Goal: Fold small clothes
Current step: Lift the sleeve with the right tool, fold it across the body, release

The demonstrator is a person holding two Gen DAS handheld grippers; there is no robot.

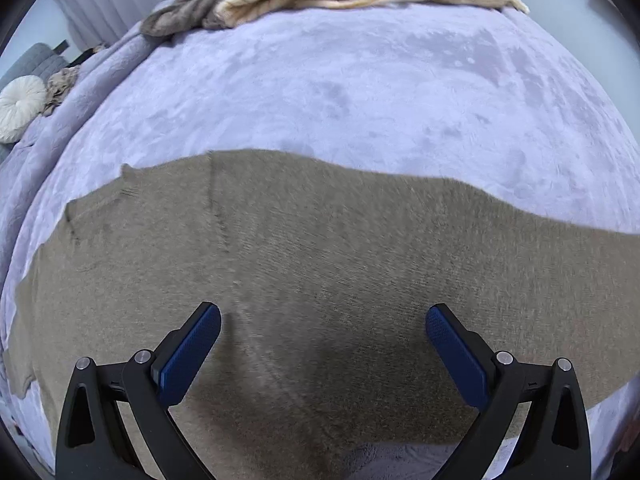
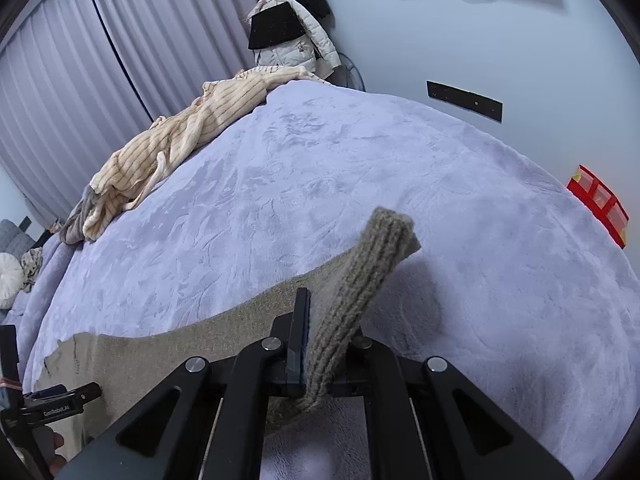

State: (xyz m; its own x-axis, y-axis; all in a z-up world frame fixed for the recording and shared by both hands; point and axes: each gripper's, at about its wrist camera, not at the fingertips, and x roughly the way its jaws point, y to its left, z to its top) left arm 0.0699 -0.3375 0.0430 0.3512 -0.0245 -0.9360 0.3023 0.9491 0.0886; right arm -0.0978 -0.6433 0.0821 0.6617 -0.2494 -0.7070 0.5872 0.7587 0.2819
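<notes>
A taupe knit sweater (image 1: 320,264) lies spread flat on the lavender plush bed cover (image 1: 340,88). My left gripper (image 1: 323,320) is open, its blue pads (image 1: 188,354) apart just above the sweater's middle, holding nothing. My right gripper (image 2: 326,320) is shut on the sweater's ribbed sleeve cuff (image 2: 376,256), which sticks up and forward between the fingers. The sweater body (image 2: 168,344) lies to the left in the right wrist view, where the left gripper (image 2: 60,400) shows at the lower left.
A cream striped garment (image 2: 192,132) and a grey one (image 1: 192,12) are piled at the bed's far edge. A round white cushion (image 1: 20,104) sits at the left. Curtains (image 2: 80,60), hanging jackets (image 2: 288,32) and a red box (image 2: 600,204) surround the bed.
</notes>
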